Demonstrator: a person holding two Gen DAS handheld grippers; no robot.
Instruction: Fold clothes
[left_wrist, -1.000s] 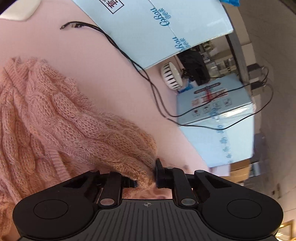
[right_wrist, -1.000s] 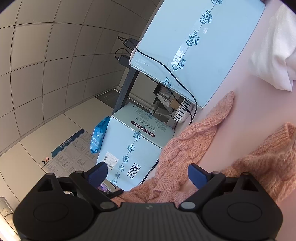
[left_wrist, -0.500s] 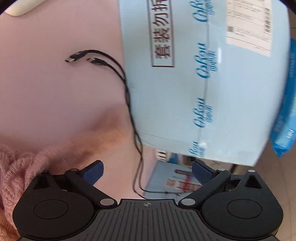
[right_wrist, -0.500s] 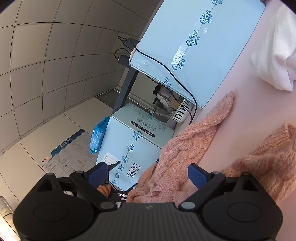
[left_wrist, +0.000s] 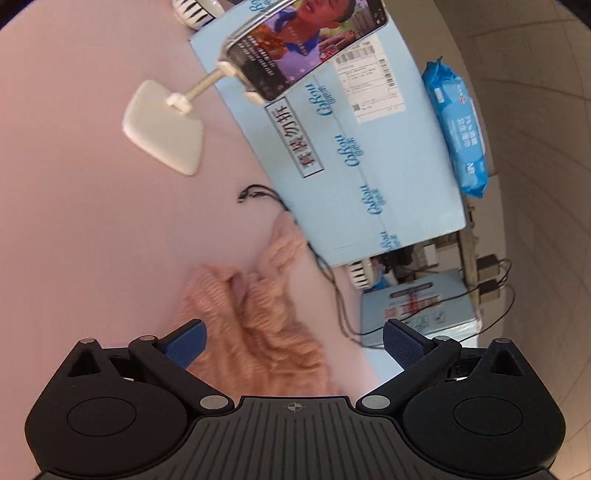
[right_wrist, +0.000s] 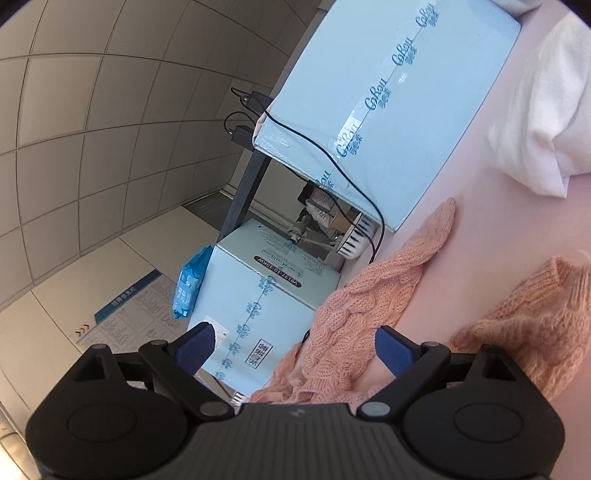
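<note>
Left gripper (left_wrist: 293, 341): jaws spread wide, nothing clamped, blue pads clear of the fabric. Pink knit sweater (left_wrist: 258, 317) lying bunched on the pink bed sheet (left_wrist: 92, 192), just beyond and between the pads; one sleeve end reaching toward the light-blue carton (left_wrist: 354, 155) at the bed edge. Black cable (left_wrist: 258, 194) lying on the sheet beside that sleeve end, then dropping over the edge. White phone stand base (left_wrist: 166, 129) farther up the sheet, well apart from the sweater. Open sheet to the left of the garment.

Right gripper (right_wrist: 293, 349): jaws wide, empty. Sweater sleeve (right_wrist: 373, 302) running along the bed edge between the pads, possibly overhanging it slightly; blur prevents certainty. White pillow (right_wrist: 543, 110) at the upper right, apart from the knit.
</note>
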